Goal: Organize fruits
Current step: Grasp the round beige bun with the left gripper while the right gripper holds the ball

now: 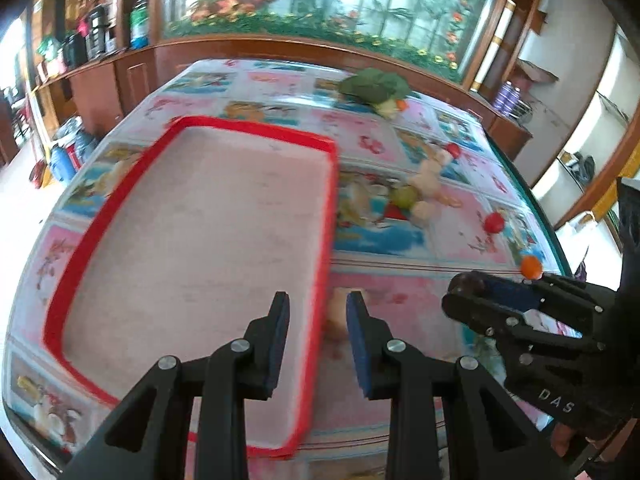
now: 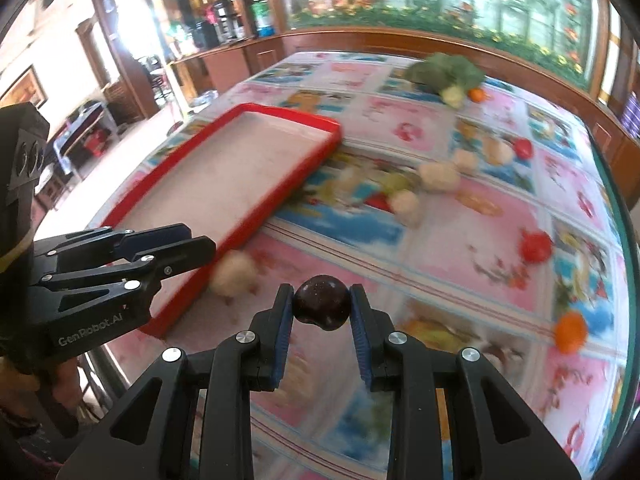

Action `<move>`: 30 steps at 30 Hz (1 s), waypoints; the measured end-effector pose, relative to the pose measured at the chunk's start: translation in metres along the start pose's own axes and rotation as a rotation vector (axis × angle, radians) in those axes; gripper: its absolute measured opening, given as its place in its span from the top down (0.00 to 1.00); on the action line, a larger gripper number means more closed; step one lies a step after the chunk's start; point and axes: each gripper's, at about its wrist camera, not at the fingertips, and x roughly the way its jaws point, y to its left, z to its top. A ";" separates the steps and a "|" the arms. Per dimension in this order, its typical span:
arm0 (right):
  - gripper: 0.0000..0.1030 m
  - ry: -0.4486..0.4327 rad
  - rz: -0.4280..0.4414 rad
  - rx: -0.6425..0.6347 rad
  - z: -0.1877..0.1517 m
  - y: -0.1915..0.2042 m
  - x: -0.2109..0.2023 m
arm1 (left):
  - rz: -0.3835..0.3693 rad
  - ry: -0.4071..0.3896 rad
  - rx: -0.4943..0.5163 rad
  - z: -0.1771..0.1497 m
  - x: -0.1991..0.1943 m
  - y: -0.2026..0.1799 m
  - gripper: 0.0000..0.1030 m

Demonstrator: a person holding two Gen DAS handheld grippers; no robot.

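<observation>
A red-rimmed tray [image 1: 132,184] with a pale inside lies on the table, also in the right wrist view [image 2: 280,116]. My right gripper [image 2: 322,304] is shut on a dark purple round fruit [image 2: 322,302] and holds it above the table, right of the tray; it also shows in the left wrist view [image 1: 476,292]. My left gripper [image 1: 318,312] is open and empty over the tray's right rim; it also shows in the right wrist view [image 2: 200,240]. A pale round fruit [image 2: 234,274] lies just beside the tray, between the grippers.
Loose fruits lie right of the tray: pale round ones [image 2: 440,176], a green one [image 2: 394,182], red ones [image 2: 536,246], an orange one [image 2: 570,332]. A leafy green vegetable [image 2: 444,70] lies at the far side. The table's edge [image 2: 624,216] runs along the right.
</observation>
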 end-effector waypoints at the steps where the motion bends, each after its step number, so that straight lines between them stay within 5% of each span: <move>1: 0.73 -0.001 0.003 -0.011 0.003 0.005 0.002 | -0.009 0.007 -0.006 -0.001 -0.001 0.005 0.69; 9: 0.73 0.035 -0.027 -0.040 -0.005 0.007 0.013 | -0.134 0.061 0.086 -0.013 -0.010 -0.012 0.69; 13: 0.73 0.042 -0.043 0.012 -0.021 -0.015 0.005 | -0.196 0.105 0.199 -0.028 -0.007 -0.054 0.51; 19: 0.73 0.047 -0.115 0.057 -0.044 -0.053 -0.009 | -0.223 0.175 0.266 -0.050 0.014 -0.097 0.42; 23: 0.73 0.045 -0.116 0.094 -0.053 -0.071 -0.015 | -0.182 0.170 0.268 -0.053 0.029 -0.109 0.44; 25: 0.73 0.043 -0.112 0.104 -0.057 -0.076 -0.018 | -0.155 0.173 0.261 -0.054 0.038 -0.110 0.64; 30: 0.73 0.038 -0.100 0.103 -0.061 -0.079 -0.022 | -0.146 0.137 0.230 -0.054 0.036 -0.105 0.64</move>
